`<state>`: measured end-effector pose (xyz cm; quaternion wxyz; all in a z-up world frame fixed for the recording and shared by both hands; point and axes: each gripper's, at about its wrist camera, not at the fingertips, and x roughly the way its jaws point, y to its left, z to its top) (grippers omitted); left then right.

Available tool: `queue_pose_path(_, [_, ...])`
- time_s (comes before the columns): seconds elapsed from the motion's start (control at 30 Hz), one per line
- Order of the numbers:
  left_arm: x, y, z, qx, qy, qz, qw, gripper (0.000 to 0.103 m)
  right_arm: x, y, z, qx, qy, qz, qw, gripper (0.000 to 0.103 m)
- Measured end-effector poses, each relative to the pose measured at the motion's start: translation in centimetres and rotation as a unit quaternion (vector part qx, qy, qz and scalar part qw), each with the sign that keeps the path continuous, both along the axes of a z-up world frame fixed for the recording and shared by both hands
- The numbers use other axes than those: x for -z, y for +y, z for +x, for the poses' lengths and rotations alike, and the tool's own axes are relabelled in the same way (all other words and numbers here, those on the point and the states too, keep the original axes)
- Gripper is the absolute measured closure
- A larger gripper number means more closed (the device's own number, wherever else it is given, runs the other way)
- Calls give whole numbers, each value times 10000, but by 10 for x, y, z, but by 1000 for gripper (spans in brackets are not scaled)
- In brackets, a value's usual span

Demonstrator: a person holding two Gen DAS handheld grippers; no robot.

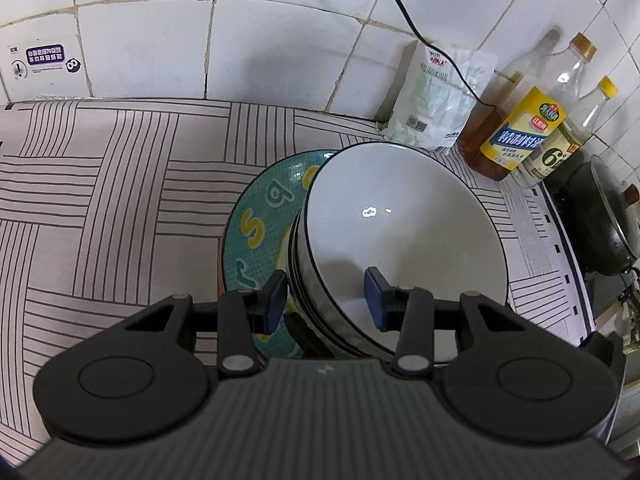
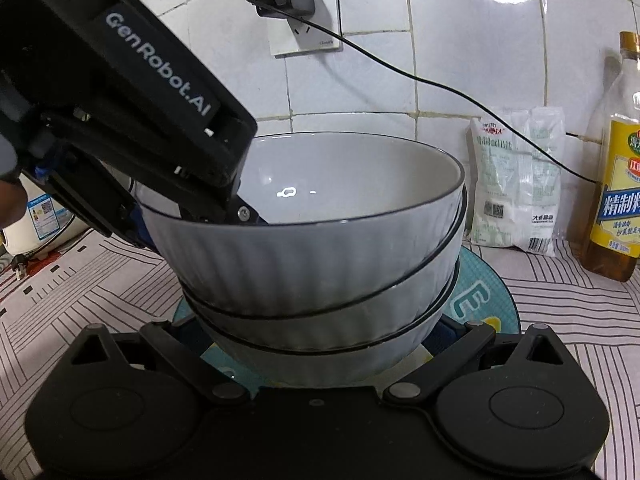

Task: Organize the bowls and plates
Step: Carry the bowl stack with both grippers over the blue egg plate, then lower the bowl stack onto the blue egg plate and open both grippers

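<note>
**Stacked bowls on teal plate, both grippers engaged**

A stack of white ribbed bowls [image 2: 320, 264] with dark rims sits on a teal lettered plate [image 1: 256, 232] on the striped countertop [image 1: 100, 200]. The left gripper [image 1: 326, 300] straddles the top bowl's rim, one blue pad inside, one outside; jaws narrow, contact not confirmed. The right gripper [image 2: 320, 344] faces the lower bowls; its fingertips are hidden, so its state cannot be determined. Oil bottles [image 1: 520, 132] and a white bag [image 1: 432, 100] stand against the tiled wall.

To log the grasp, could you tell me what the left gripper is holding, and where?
The left gripper pinches the stack of white bowls at its near rim, one finger inside, one outside.
</note>
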<state>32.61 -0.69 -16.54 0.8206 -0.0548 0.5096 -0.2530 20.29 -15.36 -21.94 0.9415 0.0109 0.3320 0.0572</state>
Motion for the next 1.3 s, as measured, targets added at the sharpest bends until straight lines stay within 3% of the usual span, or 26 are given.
queue_pose_path(0.5, [2,-2,-2,-185,29,87,9998,63,3,3,-2,25,82,-150,9999,1])
queue_pose_path(0.63, [1,1,-3,-368,238,3,9990,64,-2,1,0,124,368,51,9992,1])
queue_pose_path(0.73, [-3,4,-10,-526,108,91,9985,64,-10,3,-6,110,472,50,9988,1])
queue_pose_path(0.93, [-30,15,-31,-777,-299,189,9964,59,-37,8,-29,68,508,-267,9983,0])
queue_pose_path(1.3, [-98,41,-90,-888,-928,324,9912,42,-97,10,-72,667,380,-480,9959,0])
